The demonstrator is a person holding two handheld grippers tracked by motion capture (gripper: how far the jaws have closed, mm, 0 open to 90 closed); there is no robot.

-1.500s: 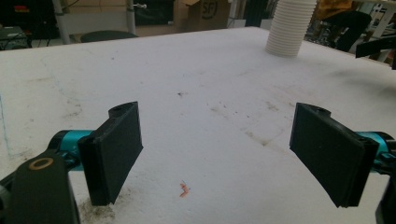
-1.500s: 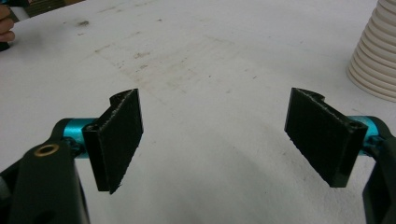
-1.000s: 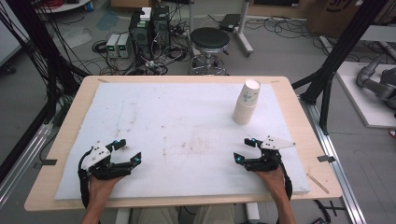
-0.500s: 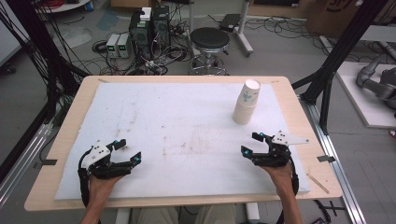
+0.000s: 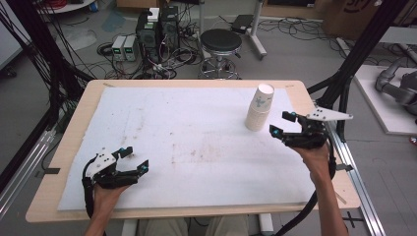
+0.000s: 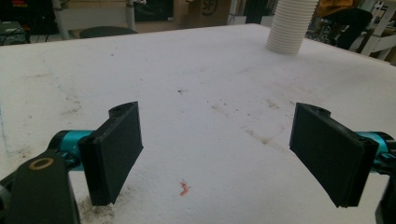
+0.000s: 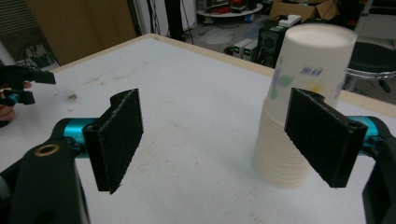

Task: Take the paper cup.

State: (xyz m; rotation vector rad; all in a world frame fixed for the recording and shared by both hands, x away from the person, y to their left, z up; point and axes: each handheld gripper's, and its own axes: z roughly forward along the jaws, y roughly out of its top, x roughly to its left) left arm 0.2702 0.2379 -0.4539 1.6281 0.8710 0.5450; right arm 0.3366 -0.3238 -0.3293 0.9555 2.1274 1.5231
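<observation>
One stack of paper cups (image 5: pixel 259 107), upside down, far right of the white mat (image 5: pixel 187 142). Light, thin-walled, easily crushed or tipped; likely best gripped gently across the top cup's sides. Right gripper (image 5: pixel 285 124) raised just beside it, jaws wide apart, empty. Left gripper (image 5: pixel 134 160) near corner, also apart, empty.

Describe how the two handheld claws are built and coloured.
The left claw and right claw are black, each with two flat rectangular black jaws on teal mounts. A pale three-cornered plate with dark dots tops each one, and a black cable trails back along the bare forearms. No sleeves are in sight.
</observation>
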